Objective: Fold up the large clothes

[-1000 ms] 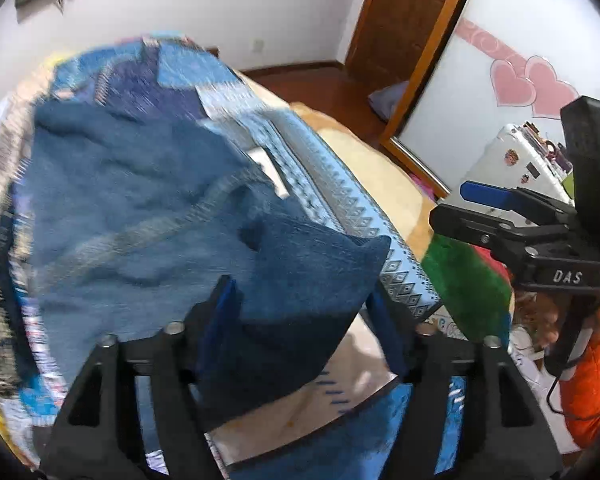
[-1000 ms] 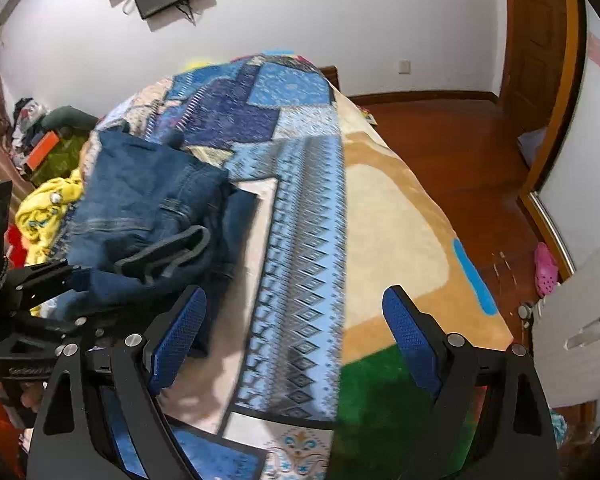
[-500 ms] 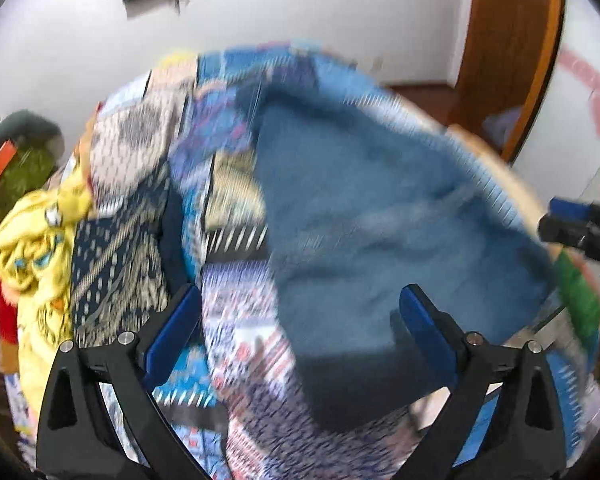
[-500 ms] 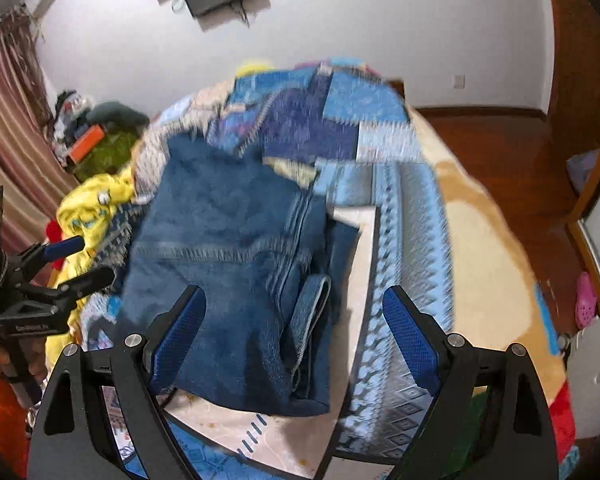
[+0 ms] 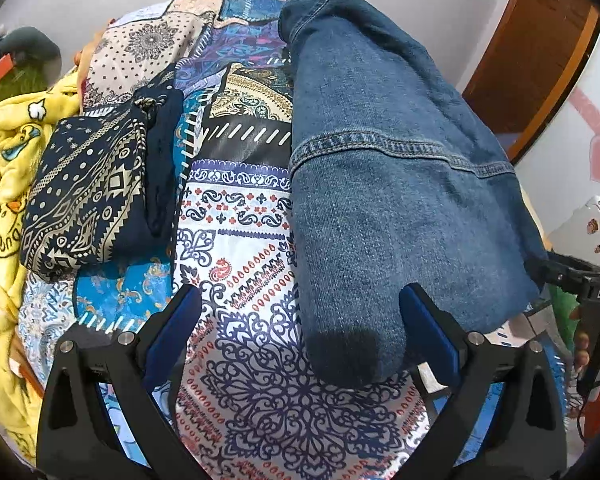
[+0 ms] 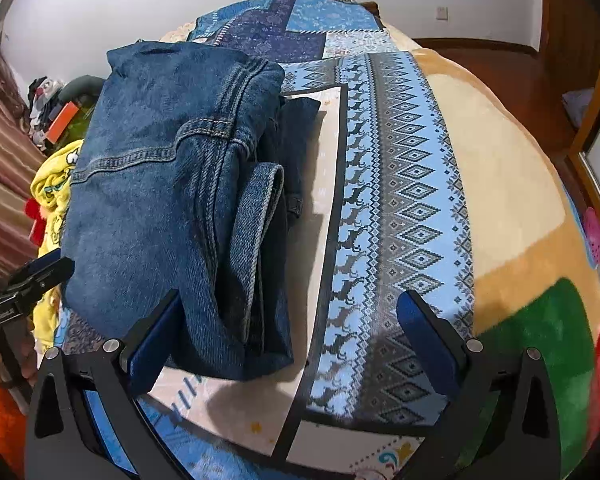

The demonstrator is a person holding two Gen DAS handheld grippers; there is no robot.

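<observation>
A pair of blue denim jeans (image 5: pixel 380 184) lies folded in a thick stack on the patterned bedspread (image 5: pixel 240 240). In the right wrist view the jeans (image 6: pixel 164 200) show layered folds and a cuff edge on their right side. My left gripper (image 5: pixel 298 320) is open and empty, its right finger beside the near end of the jeans. My right gripper (image 6: pixel 286 328) is open and empty, its left finger close to the near corner of the stack. Each gripper shows at the edge of the other's view: the right one (image 5: pixel 580 284), the left one (image 6: pixel 24 280).
A folded dark patterned cloth (image 5: pixel 92 192) lies left of the jeans. A yellow blanket (image 5: pixel 4 184) is heaped at the bed's left edge. The bed's right side carries a blue diamond-pattern blanket (image 6: pixel 400 200). A wooden door (image 5: pixel 528 40) and floor lie beyond.
My left gripper has let go of the jeans corner it held, opened, and swung left. The jeans now lie flat in a folded stack. My right gripper stayed open and moved closer.
</observation>
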